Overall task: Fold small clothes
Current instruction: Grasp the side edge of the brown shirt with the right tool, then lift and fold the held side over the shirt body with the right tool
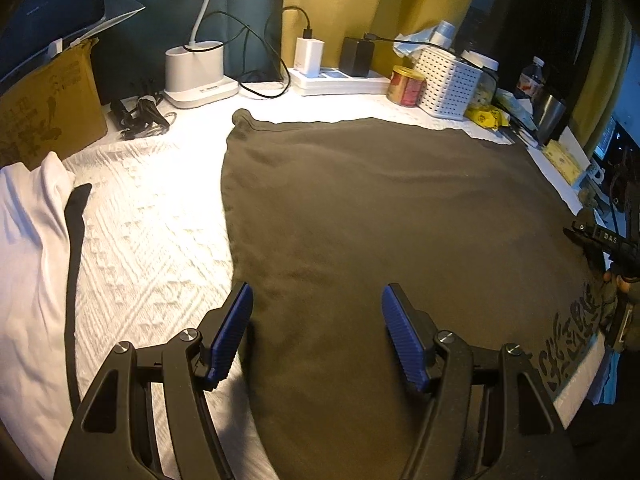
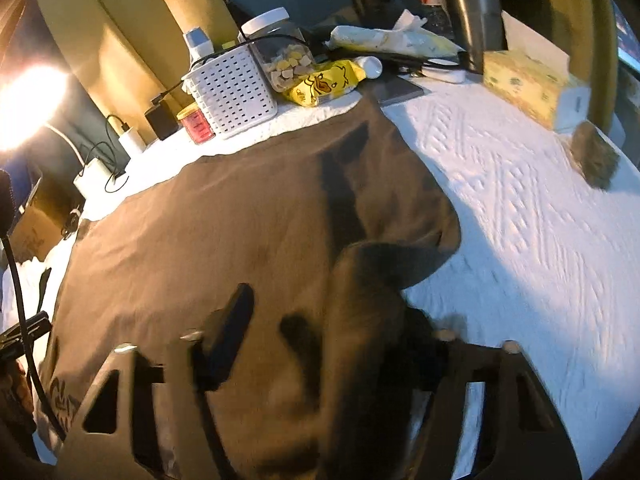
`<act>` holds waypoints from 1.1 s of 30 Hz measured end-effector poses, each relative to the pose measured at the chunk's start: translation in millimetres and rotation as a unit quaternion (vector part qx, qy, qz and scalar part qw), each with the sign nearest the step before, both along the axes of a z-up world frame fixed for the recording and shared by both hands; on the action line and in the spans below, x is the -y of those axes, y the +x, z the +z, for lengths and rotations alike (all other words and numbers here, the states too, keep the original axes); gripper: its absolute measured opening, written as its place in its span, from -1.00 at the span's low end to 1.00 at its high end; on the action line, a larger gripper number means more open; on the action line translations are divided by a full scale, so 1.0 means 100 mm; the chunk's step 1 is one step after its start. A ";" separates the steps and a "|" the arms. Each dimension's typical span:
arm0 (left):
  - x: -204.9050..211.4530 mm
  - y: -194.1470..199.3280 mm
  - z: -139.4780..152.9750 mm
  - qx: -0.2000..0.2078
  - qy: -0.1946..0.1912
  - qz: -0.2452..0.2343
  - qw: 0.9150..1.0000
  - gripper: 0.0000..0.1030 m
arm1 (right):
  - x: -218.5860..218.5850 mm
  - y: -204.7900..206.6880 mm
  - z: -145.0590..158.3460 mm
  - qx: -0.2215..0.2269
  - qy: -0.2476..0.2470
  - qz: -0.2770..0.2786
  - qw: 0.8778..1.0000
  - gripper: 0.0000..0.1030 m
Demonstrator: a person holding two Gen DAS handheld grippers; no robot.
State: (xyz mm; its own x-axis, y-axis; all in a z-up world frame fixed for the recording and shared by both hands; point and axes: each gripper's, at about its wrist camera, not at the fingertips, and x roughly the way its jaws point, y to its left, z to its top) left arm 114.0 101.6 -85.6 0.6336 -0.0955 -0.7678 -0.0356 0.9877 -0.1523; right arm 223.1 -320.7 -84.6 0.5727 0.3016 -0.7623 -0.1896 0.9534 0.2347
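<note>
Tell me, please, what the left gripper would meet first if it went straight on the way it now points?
Most likely the dark garment spread flat on the white cloth: the left gripper points down at it, jaws open and empty. The gap is hard to judge.

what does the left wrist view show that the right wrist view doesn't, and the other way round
Only the left wrist view: the left tool with blue pads open over the flat brown shirt, and white clothes at the left edge.

Only the right wrist view: a raised fold of the shirt draped across the right tool, a steel cup and a bare stretch of white cover.

Both: the shirt, the white basket, the red tin and the yellow packet.
</note>
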 end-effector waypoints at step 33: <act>-0.41 -0.04 0.16 0.048 -0.032 -0.011 0.998 0.30 | -1.49 -0.11 0.55 0.066 -0.047 0.137 0.987 -0.73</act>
